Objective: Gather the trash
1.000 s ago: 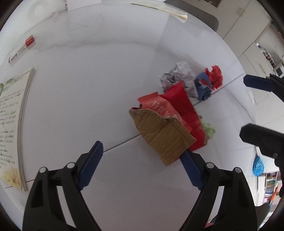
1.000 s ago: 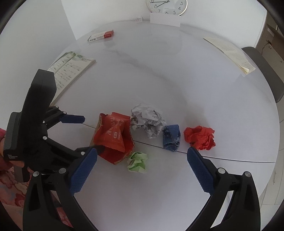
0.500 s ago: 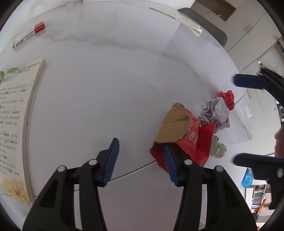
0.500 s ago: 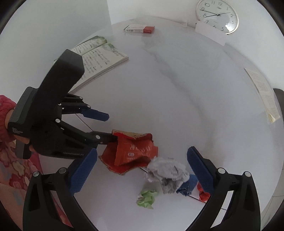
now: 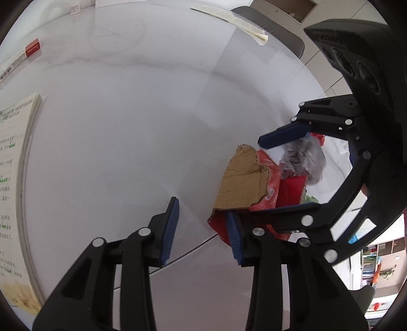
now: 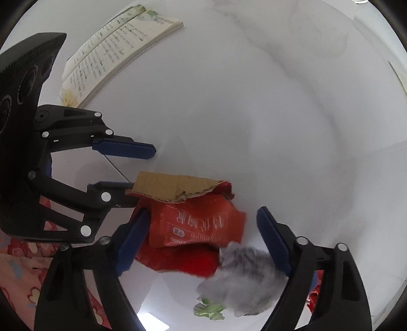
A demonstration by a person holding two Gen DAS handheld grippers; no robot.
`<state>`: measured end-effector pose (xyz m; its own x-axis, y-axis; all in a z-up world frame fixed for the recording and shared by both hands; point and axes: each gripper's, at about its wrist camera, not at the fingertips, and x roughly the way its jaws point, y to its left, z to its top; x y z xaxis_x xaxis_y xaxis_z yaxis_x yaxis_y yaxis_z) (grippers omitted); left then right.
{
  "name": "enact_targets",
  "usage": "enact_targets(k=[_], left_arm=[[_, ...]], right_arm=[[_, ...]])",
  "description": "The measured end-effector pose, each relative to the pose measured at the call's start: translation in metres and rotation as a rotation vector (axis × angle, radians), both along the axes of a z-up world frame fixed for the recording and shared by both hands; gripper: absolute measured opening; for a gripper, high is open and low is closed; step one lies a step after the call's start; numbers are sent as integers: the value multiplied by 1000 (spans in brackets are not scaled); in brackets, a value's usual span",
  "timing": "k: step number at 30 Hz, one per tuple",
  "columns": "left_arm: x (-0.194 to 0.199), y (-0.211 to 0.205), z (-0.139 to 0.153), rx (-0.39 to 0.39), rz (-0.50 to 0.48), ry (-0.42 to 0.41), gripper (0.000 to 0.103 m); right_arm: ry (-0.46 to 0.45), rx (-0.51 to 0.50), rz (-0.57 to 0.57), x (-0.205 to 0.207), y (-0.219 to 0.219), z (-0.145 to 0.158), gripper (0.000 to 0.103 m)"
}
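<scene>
A torn red snack bag (image 6: 195,224) with a brown cardboard flap (image 5: 241,183) lies on the white table (image 5: 127,127). My left gripper (image 5: 202,231) is closing. Its right finger sits against the bag's near corner, and mostly bare table shows between the pads. My right gripper (image 6: 202,242) points steeply down and is closing. The bag and a blurred grey crumpled paper ball (image 6: 244,275) lie between its fingers, not squeezed. A green paper wad (image 6: 208,308) and a red wad (image 6: 315,292) lie just beyond. Each gripper shows in the other's view: the right gripper (image 5: 272,175), the left gripper (image 6: 141,169).
An open book (image 6: 119,51) lies at the table's left side. A red-and-white box (image 5: 23,56) and a paper stack (image 5: 234,20) sit near the far edge, with a grey chair (image 5: 274,28) behind. A floral sleeve (image 6: 15,275) is at the lower left.
My right gripper has swung down over the bag and grey ball and narrowed. My left gripper's jaws have drawn much closer together beside the bag's corner. The grey ball now looks blurred.
</scene>
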<state>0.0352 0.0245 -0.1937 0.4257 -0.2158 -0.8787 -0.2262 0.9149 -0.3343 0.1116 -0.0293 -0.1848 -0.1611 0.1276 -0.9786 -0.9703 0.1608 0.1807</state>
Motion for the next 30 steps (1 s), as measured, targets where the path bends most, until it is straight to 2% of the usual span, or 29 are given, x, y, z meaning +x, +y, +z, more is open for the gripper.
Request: enact_targets(k=[5, 11, 26, 30], left_arm=[[-3, 2, 2, 6, -3, 1, 33], [-3, -3, 3, 49, -26, 2, 33], [15, 0, 8, 28, -48, -26, 33], [16, 0, 12, 18, -106, -45, 41]], right_arm=[[1, 19, -23, -2, 2, -1, 70], [20, 72, -102, 1, -18, 12, 57], [114, 251, -398, 33, -78, 48, 52], [136, 294, -485, 38, -91, 57, 52]])
